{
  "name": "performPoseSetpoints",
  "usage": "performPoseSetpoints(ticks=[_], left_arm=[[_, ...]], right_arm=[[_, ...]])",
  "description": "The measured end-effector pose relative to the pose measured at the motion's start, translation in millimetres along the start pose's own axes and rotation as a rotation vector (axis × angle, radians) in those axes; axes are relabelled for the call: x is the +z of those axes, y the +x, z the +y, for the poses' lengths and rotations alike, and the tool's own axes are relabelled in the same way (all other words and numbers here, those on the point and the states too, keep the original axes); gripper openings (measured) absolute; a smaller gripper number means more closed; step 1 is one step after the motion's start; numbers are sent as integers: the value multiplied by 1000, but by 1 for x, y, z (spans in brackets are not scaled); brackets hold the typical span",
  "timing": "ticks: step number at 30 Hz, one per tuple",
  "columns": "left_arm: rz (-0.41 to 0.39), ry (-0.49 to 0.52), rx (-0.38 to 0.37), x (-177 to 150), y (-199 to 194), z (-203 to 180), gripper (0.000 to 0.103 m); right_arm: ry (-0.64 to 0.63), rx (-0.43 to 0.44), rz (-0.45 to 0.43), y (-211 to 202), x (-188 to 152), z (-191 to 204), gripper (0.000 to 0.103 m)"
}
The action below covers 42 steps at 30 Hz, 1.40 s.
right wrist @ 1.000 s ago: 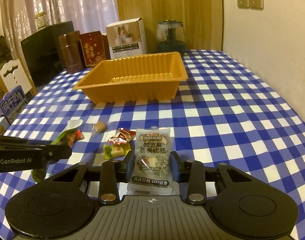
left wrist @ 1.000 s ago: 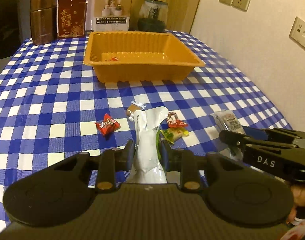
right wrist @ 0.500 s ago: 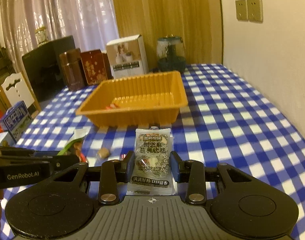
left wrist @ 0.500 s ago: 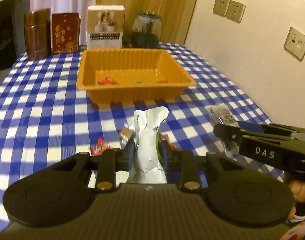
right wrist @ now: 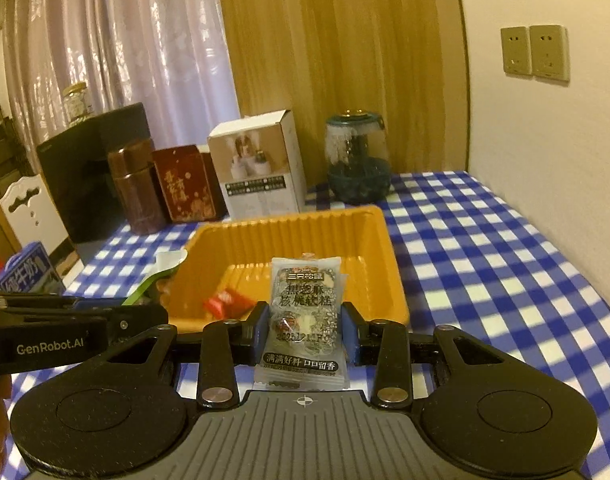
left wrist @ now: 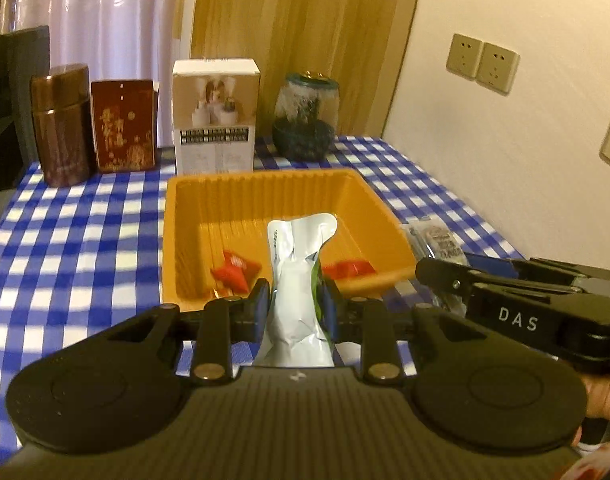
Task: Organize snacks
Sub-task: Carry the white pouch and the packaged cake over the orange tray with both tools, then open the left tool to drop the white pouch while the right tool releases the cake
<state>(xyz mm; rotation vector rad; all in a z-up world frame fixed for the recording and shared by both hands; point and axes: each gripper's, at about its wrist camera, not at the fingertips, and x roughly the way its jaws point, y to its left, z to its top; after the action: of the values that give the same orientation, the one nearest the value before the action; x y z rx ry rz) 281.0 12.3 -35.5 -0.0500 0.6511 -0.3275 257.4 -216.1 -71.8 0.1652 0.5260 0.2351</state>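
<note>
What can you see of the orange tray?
The orange tray is a shallow rectangular bin, apparently thin moulded plastic, with ribbed walls and a flat out-turned rim. It sits upright on the blue-checked tablecloth, in front of a white box. Inside lie at least two red candies; the rest is mostly bare. Neither hand-held gripper touches it.

The tray [left wrist: 385, 220] sits on the desk [left wrist: 65, 248] toward its far edge, with two wrapped candies [left wrist: 235, 268] lying in it. Behind the tray, along the far edge, stand in a row a canister [left wrist: 61, 124], a tin [left wrist: 123, 124], a box [left wrist: 215, 116] and a jar [left wrist: 305, 118], the jar nearest the far right corner by the wall
</note>
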Motion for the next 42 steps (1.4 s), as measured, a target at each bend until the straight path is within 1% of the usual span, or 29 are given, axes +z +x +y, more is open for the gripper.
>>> performPoseSetpoints(ticks=[5, 11, 15, 20, 24, 27, 33, 38, 42], left_arm=[[-21, -12, 10, 14, 19, 16, 25], [-14, -44, 7, 21, 47, 36, 25], [-8, -70, 12, 26, 60, 46, 25], [-18, -94, 15, 29, 71, 50, 25], [-30, -109, 13, 31, 82, 50, 25], [-51, -124, 26, 29, 85, 51, 36], [-43, -142, 37, 26, 76, 56, 36], [-32, -124, 47, 23, 66, 55, 36], [-15, -104, 49, 21, 66, 52, 36]], right_arm=[[26, 8, -4, 31, 18, -1, 38], [59, 12, -5, 64, 34, -4, 38], [88, 8, 3, 84, 38, -9, 38], [95, 2, 10, 102, 40, -12, 38], [97, 0, 19, 109, 39, -14, 38], [117, 2, 28, 111, 36, -18, 38], [124, 6, 35, 112, 35, -20, 38], [124, 10, 36, 112, 33, -17, 38], [120, 12, 31, 111, 33, -15, 38]])
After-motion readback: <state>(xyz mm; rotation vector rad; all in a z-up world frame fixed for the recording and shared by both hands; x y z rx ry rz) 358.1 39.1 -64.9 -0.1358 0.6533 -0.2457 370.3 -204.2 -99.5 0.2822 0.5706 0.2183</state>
